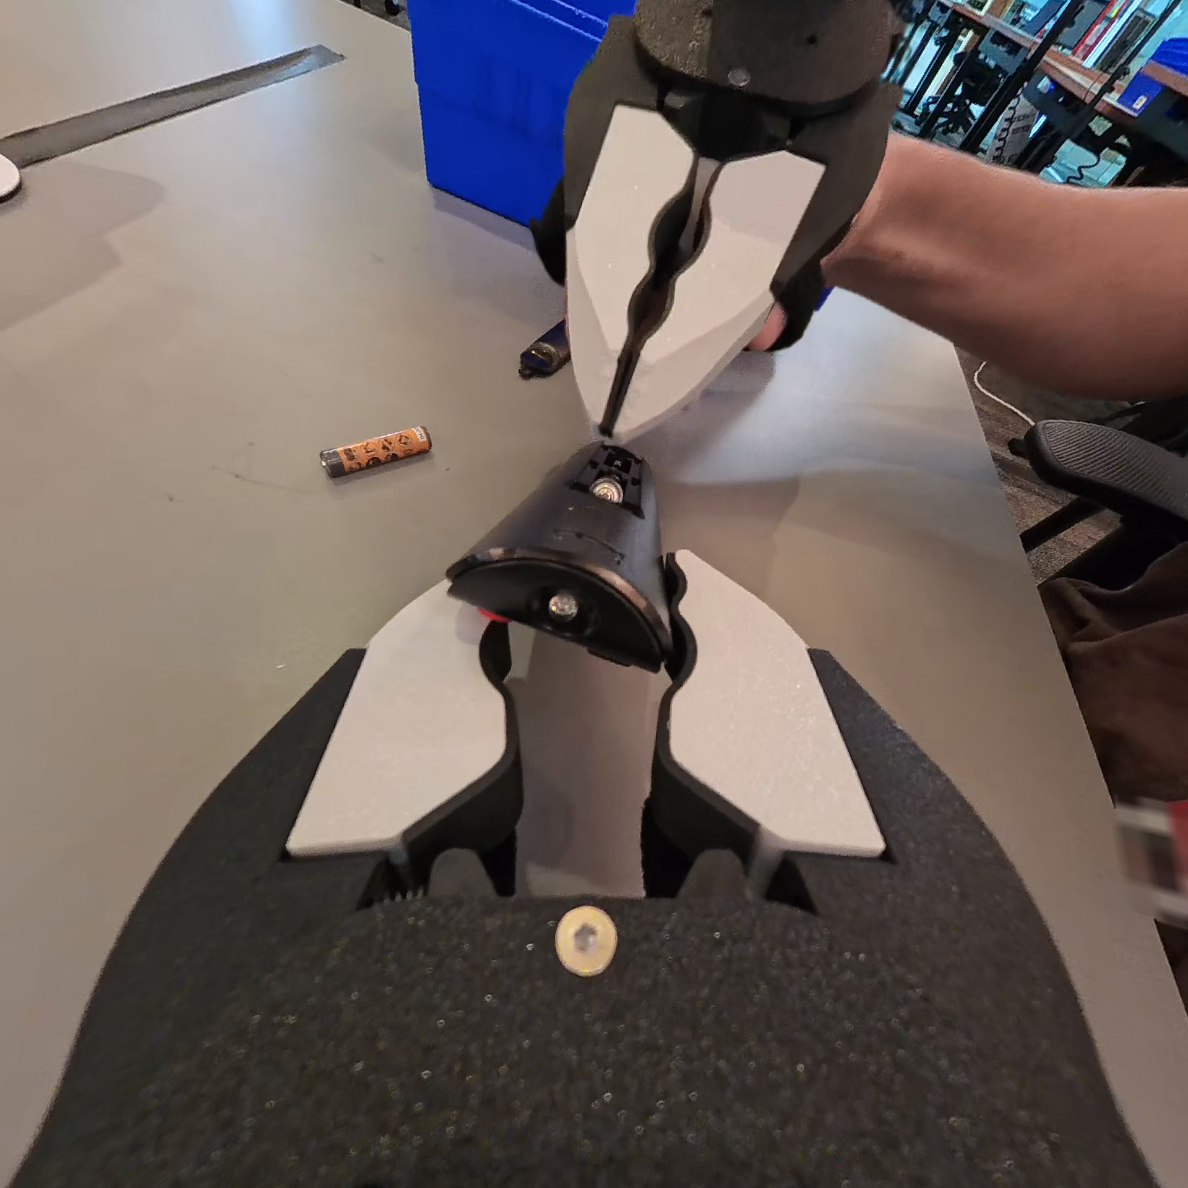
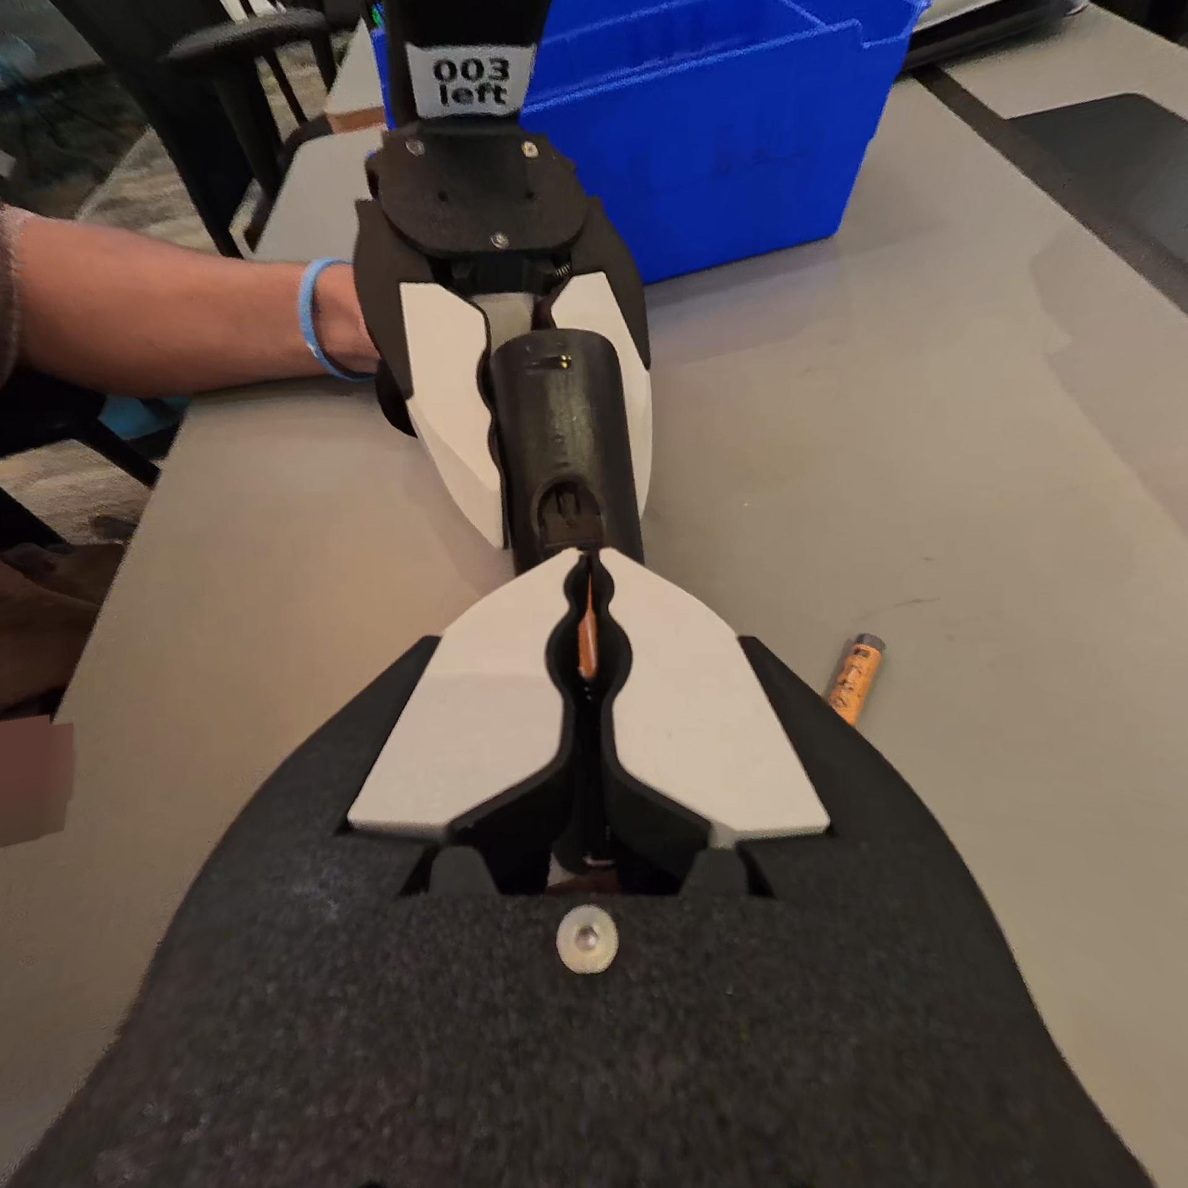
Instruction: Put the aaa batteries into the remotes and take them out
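So your left gripper (image 1: 566, 617) has its jaws clamped around the front end of the black remote (image 1: 572, 546), which points away over the grey bench (image 1: 225, 289) with its open battery bay (image 1: 611, 482) at the far end. Your right gripper (image 2: 588, 559) has its jaws nearly closed on an orange battery (image 2: 586, 636) — only a sliver shows between them — with the tips right at the mouth of the bay.

A second battery (image 1: 376, 451) lies loose on the bench, well apart from the remote on its left in the left wrist view. A dark blue lighter-like thing (image 1: 546, 350) lies near the blue bin (image 1: 495, 109).

Handling, as I judge it: the remote is light, rigid and glossy — likely to slip or twist if you pinch the rounded shell near its tip, so hold across the flat sides, well back from the bay. The battery is small, hard, smooth and will roll; take it across the middle of its body, leaving both ends free for the spring contact. Pushing off-axis could make it pop out of the jaws.
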`<state>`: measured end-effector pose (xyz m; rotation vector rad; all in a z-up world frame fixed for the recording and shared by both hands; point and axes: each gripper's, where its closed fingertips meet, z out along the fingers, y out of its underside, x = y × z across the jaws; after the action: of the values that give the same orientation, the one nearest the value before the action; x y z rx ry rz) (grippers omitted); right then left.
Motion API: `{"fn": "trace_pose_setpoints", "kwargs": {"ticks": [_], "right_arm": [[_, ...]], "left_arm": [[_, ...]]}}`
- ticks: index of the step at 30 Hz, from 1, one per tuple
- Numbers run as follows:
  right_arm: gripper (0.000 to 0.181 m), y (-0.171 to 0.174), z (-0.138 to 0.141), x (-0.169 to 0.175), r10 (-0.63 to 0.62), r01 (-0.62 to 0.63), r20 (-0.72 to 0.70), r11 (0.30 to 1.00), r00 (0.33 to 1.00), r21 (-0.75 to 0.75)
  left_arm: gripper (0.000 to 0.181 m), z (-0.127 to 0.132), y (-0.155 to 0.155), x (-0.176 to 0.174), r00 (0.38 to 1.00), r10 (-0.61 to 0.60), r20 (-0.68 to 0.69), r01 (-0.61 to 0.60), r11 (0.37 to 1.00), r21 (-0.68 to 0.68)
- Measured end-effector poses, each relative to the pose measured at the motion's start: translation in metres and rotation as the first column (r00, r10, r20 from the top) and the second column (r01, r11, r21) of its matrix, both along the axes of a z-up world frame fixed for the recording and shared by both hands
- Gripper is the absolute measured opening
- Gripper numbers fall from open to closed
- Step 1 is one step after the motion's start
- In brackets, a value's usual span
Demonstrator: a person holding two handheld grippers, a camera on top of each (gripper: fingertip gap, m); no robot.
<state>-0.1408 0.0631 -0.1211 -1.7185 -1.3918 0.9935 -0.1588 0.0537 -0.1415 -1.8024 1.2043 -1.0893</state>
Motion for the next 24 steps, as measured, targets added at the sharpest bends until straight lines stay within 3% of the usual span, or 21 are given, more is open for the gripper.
{"fn": "trace_pose_setpoints", "kwargs": {"ticks": [7, 24], "right_arm": [[0.0, -0.007, -0.008, -0.004, 0.011, -0.022, 0.117, 0.996, 0.993, 0.09], [0.0, -0.006, -0.017, -0.005, 0.035, -0.045, 0.211, 0.998, 0.977, 0.043]], "left_arm": [[0.045, -0.001, 0.0, 0.0, 1.0, -0.002, -0.007, 0.002, 1.0, 0.0], [0.044, -0.003, 0.001, 0.0, 1.0, 0.004, -0.019, -0.004, 1.0, -0.01]]}}
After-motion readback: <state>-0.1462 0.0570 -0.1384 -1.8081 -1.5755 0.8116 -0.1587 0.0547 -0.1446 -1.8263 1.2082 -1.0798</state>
